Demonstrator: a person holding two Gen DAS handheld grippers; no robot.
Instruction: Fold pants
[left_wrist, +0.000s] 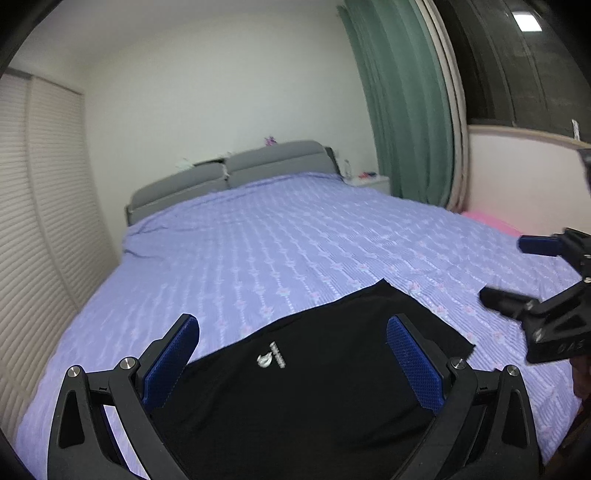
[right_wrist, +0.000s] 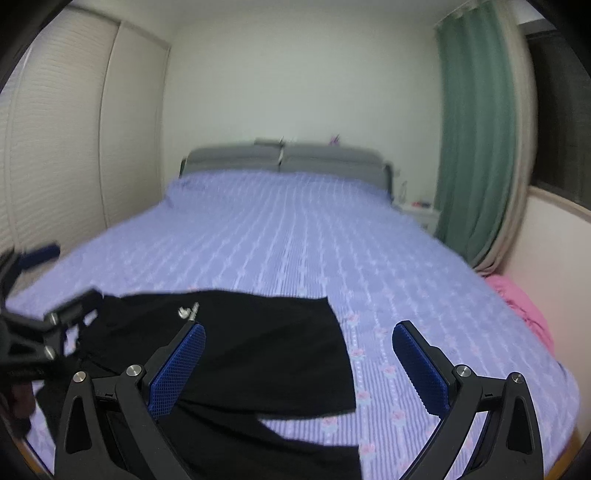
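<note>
Black pants (left_wrist: 314, 387) with a small white logo lie flat on the near end of the lilac bedspread (left_wrist: 258, 240). My left gripper (left_wrist: 291, 354) is open and empty, hovering over the pants. My right gripper (right_wrist: 299, 362) is open and empty, over the pants' right edge (right_wrist: 277, 350); it shows in the left wrist view (left_wrist: 506, 273) at the right. The left gripper shows in the right wrist view (right_wrist: 59, 273) at the far left, above the pants.
Grey headboard (left_wrist: 236, 170) at the far end. Slatted wardrobe doors (left_wrist: 40, 221) on the left. Green curtain (left_wrist: 406, 110) and a white nightstand (left_wrist: 369, 182) at the right. Pink cloth (right_wrist: 517, 306) by the bed's right side.
</note>
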